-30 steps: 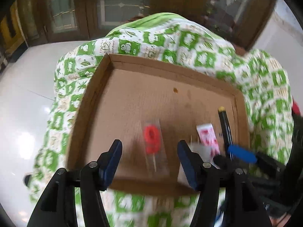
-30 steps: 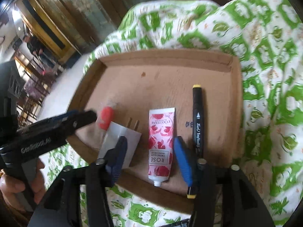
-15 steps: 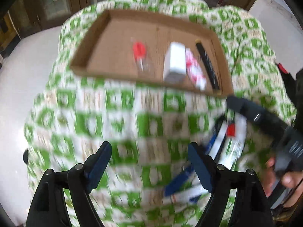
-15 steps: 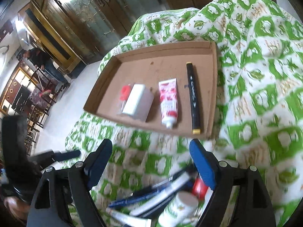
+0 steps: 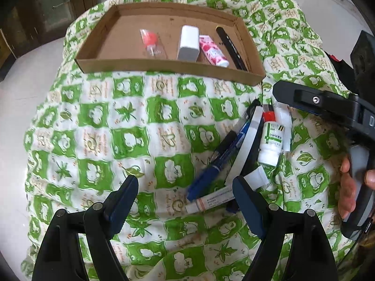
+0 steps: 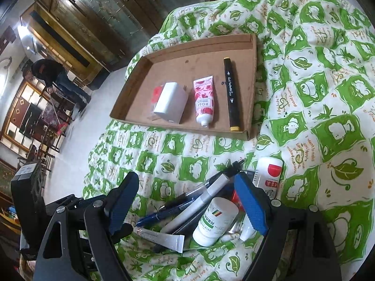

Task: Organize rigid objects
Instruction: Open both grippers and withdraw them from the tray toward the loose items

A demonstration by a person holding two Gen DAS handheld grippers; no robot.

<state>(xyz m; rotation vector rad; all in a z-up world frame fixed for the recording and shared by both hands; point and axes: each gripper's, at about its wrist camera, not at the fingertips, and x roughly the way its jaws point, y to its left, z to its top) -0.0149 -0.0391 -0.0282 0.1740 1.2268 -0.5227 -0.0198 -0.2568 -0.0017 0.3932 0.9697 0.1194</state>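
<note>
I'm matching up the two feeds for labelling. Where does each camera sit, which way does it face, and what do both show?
Left wrist: on the left tongs, looking steeply down at the green quilt; right tongs and a hand show.
Right wrist: on the right tongs, angled down over the white bottle; left tongs' body at the left edge.
Shared: cardboard tray, pink tube, black marker, pen pile.

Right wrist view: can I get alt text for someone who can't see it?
The open right gripper hovers over a loose pile of pens, tubes and a white medicine bottle on a green-and-white patterned cloth. Beyond it, a shallow cardboard tray holds a white block, a pink rose tube and a black marker side by side.
</note>
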